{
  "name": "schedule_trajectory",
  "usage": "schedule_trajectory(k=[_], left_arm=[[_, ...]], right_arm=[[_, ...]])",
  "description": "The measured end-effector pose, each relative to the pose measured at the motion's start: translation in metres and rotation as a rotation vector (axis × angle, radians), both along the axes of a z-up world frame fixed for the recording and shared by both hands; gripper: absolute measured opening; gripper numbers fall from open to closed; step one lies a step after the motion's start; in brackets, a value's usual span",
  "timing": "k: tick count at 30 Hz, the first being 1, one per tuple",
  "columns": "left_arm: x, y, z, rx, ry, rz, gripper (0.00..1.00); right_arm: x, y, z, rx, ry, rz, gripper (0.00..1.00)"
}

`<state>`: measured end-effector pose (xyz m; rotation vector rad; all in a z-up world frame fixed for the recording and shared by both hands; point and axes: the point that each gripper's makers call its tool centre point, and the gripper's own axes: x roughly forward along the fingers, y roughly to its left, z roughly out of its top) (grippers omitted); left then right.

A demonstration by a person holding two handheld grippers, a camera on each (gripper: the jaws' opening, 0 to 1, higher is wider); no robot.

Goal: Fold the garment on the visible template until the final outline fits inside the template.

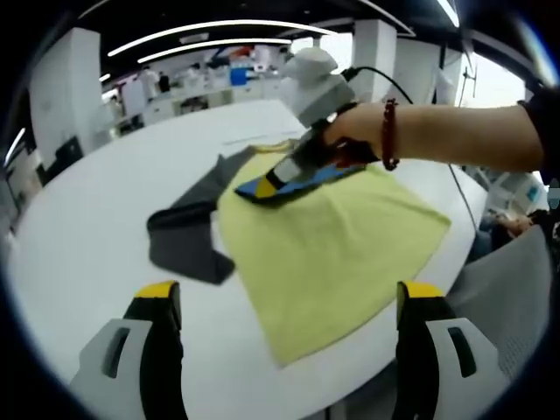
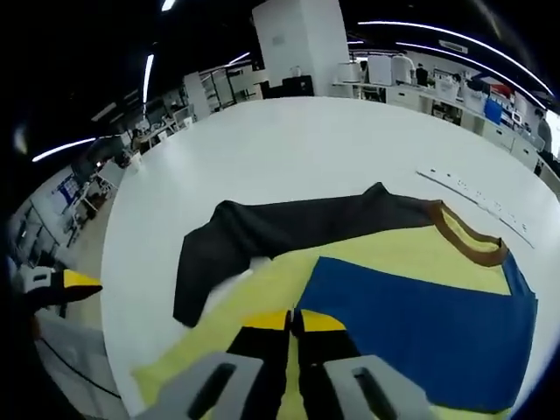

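The left gripper (image 1: 284,319) is hovering with jaws wide apart and empty, just short of the yellow, blue and dark grey fabric garment (image 1: 328,241) lying on the round white table (image 1: 83,236). The right gripper (image 2: 293,322) is pinching the garment's yellow cloth between closed jaws. No writing is readable.

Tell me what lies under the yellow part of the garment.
The white table shows around the yellow part, and a dark sleeve sticks out beside it. What lies beneath is covered; no template shows.
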<state>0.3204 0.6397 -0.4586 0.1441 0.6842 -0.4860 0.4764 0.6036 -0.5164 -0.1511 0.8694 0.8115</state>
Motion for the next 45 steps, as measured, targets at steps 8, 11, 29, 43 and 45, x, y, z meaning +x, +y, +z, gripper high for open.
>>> schedule_trajectory(k=[8, 11, 29, 43, 45], left_arm=[[0.000, 0.004, 0.001, -0.003, -0.005, 0.015, 0.99], [0.000, 0.004, 0.001, 0.000, -0.005, 0.016, 0.99], [0.004, -0.008, 0.004, 0.000, -0.015, -0.019, 0.99], [0.004, -0.018, 0.006, -0.005, -0.019, -0.036, 0.99], [0.004, -0.019, 0.005, -0.003, -0.016, -0.038, 0.99]], right_arm=[[-0.007, -0.001, -0.006, 0.008, 0.040, 0.000, 0.02], [0.000, -0.010, 0.000, -0.004, 0.009, -0.016, 0.07], [0.045, -0.089, 0.040, -0.059, -0.085, -0.236, 0.77], [0.054, -0.171, 0.033, -0.108, -0.057, -0.355, 0.76], [0.054, -0.183, 0.032, -0.114, -0.057, -0.365, 0.74]])
